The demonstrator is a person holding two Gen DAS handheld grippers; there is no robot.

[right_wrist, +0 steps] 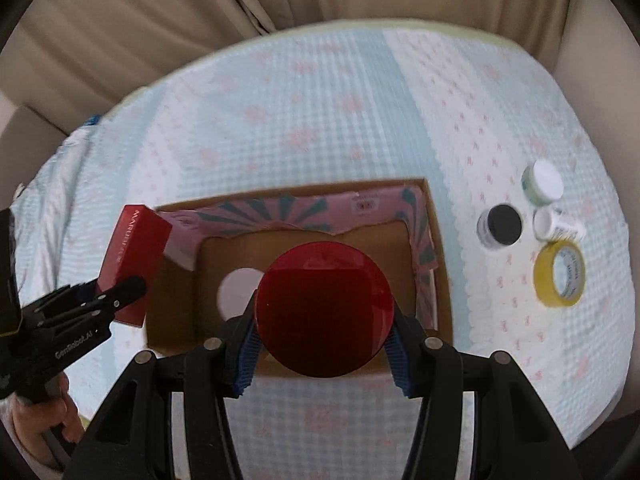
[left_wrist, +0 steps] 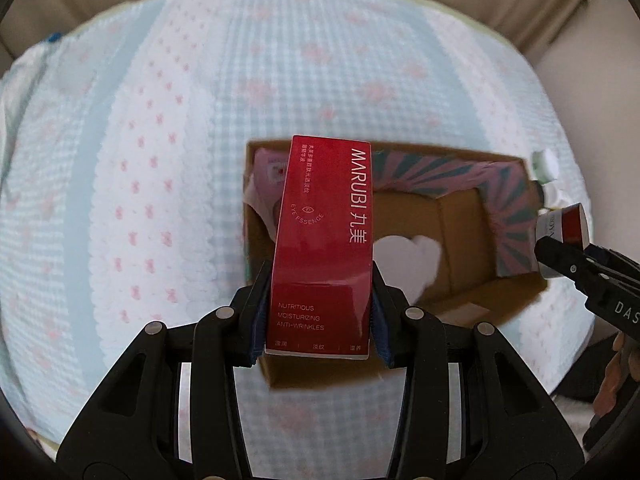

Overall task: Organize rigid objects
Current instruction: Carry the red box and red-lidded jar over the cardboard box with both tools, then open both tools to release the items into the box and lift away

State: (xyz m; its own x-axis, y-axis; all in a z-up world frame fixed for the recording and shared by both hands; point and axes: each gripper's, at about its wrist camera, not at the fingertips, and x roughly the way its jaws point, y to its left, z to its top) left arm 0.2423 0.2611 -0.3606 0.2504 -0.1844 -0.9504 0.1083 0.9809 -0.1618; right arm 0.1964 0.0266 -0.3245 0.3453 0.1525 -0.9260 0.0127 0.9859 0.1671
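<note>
From your left wrist, your left gripper (left_wrist: 318,312) tilts steeply down, clamping the red carton (left_wrist: 324,240) over the cardboard box (left_wrist: 460,240). From your right wrist, your right gripper (right_wrist: 322,344) pinches the round red jar (right_wrist: 324,308) above that box; only here do the yellow tape roll (right_wrist: 560,274) and three small jars (right_wrist: 502,226) show.

A red MARUBI eye essence box (left_wrist: 320,248) is clamped between the left gripper (left_wrist: 319,312) pads above an open cardboard box (left_wrist: 460,280) set on a patterned bedspread (left_wrist: 160,160).
</note>
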